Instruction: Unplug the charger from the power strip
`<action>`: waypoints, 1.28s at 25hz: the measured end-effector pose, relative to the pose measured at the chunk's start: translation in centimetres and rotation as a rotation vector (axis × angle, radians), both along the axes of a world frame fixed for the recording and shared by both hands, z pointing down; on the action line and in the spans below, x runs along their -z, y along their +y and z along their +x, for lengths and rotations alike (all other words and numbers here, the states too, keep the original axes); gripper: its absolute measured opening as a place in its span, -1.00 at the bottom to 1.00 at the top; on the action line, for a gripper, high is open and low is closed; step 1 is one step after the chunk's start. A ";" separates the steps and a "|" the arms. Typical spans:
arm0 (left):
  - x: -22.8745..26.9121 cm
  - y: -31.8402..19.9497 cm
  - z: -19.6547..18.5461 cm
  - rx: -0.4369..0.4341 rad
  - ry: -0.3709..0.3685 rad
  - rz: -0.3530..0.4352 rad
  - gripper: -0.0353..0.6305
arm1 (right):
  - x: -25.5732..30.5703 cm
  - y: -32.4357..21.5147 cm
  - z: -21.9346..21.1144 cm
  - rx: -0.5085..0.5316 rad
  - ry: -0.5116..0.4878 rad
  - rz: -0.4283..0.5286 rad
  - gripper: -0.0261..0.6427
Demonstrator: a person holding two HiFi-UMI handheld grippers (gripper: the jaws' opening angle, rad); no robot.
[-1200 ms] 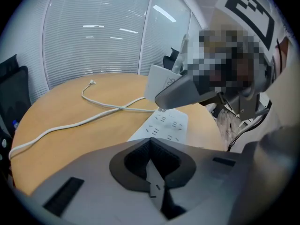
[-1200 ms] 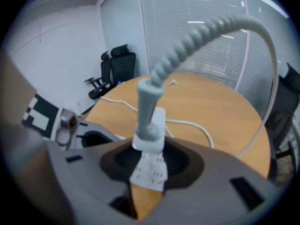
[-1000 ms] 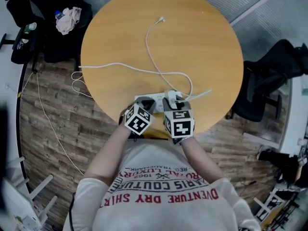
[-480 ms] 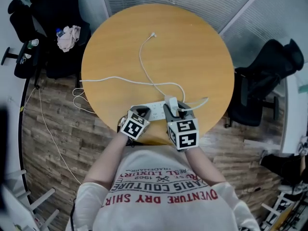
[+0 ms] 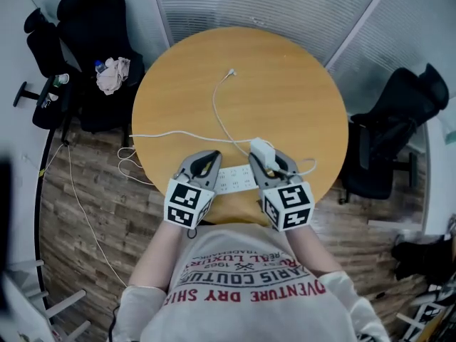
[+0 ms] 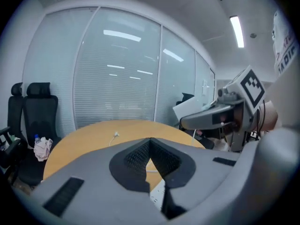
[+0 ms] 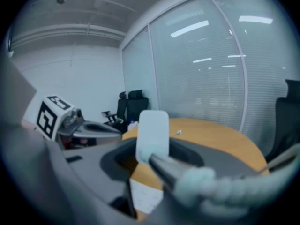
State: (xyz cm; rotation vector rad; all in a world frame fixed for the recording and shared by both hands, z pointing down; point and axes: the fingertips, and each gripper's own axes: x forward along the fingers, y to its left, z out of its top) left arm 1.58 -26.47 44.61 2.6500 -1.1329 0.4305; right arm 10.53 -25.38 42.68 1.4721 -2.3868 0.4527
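Observation:
My right gripper (image 5: 271, 162) is shut on the white charger (image 5: 261, 149), held up off the round wooden table (image 5: 285, 91); it stands upright between the jaws (image 7: 152, 134). The charger's thin white cable (image 5: 218, 112) trails across the table to its free plug (image 5: 231, 72). On the table near its front edge, below and between the two grippers, lies the white power strip (image 5: 236, 179), also glimpsed under the jaws (image 7: 145, 197). My left gripper (image 5: 207, 156) hangs above the strip's left end, fingers (image 6: 140, 156) together with nothing between them.
The strip's own lead (image 5: 153, 135) runs left off the table edge to loops on the wooden floor (image 5: 125, 168). Black office chairs stand at the left (image 5: 82, 27), with a cloth (image 5: 112, 75) on one, and at the right (image 5: 399, 112). Glass walls with blinds (image 6: 117, 78) lie beyond.
Both grippers have risen off the table. The charger has come up out of the power strip with the right gripper; the left gripper has lifted off the strip, which stays on the table.

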 end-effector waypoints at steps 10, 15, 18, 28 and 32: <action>10.7 1.1 -1.3 0.030 0.206 0.285 -0.79 | 5.0 -0.7 -0.3 0.023 -0.061 0.144 -0.46; 10.7 1.2 -1.4 0.043 0.220 0.278 -0.79 | 6.4 -0.5 -0.9 0.041 -0.067 0.187 -0.46; 10.5 0.7 -1.6 0.054 0.201 0.263 -0.79 | 6.5 -0.6 -1.0 0.053 -0.068 0.201 -0.46; 9.0 0.0 -1.9 0.080 0.162 0.224 -0.79 | 4.3 -0.8 -0.8 0.036 -0.091 0.132 -0.46; 8.0 -0.3 -2.1 0.092 0.147 0.182 -0.79 | 3.4 -0.9 -0.3 0.012 -0.116 0.090 -0.46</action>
